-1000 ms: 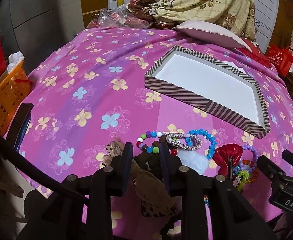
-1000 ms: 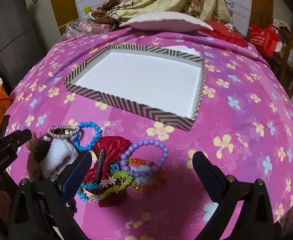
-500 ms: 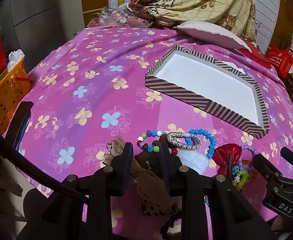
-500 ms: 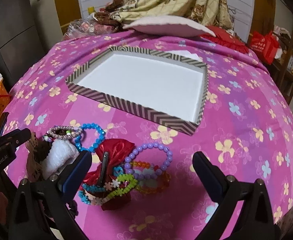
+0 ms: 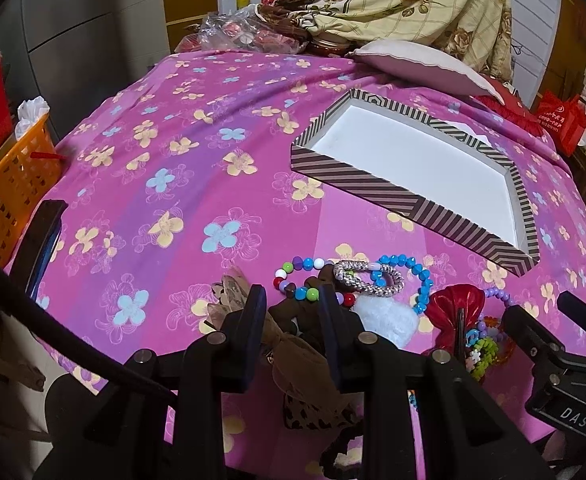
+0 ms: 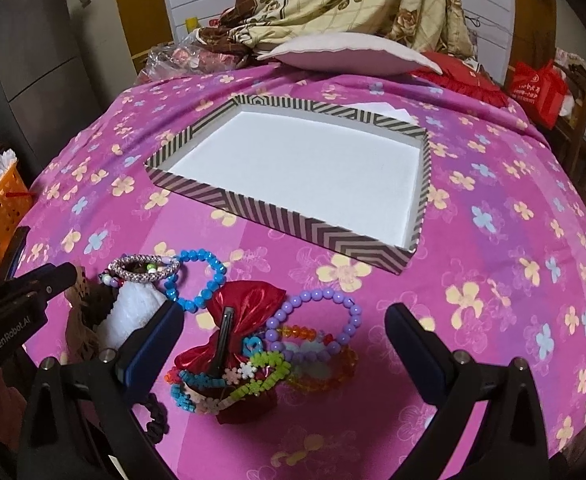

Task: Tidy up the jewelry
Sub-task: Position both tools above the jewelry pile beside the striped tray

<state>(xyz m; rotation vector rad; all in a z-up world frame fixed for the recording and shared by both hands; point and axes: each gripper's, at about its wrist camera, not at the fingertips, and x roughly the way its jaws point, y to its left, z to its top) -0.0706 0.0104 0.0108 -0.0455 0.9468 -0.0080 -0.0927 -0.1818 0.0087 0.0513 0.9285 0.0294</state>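
A: Left gripper (image 5: 293, 312)?
B: Jaws part-open, straddling a brown fabric hair bow (image 5: 293, 344); grip uncertain.
A: Right gripper (image 6: 281, 332)?
B: Spread wide over a red metallic bow clip (image 6: 245, 304). Striped cardboard tray (image 6: 277, 212) lay beyond.

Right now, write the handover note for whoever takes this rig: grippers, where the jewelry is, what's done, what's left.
Left gripper: jaws part open, straddling a brown fabric hair piece at the near edge; a firm grip cannot be told.
Right gripper: open wide, empty, over the red bow clip and purple bead bracelet.
All the jewelry lies heaped on the pink cloth, near side.
Striped tray: nothing in it.
Done: nothing moved in.
Left: every piece.
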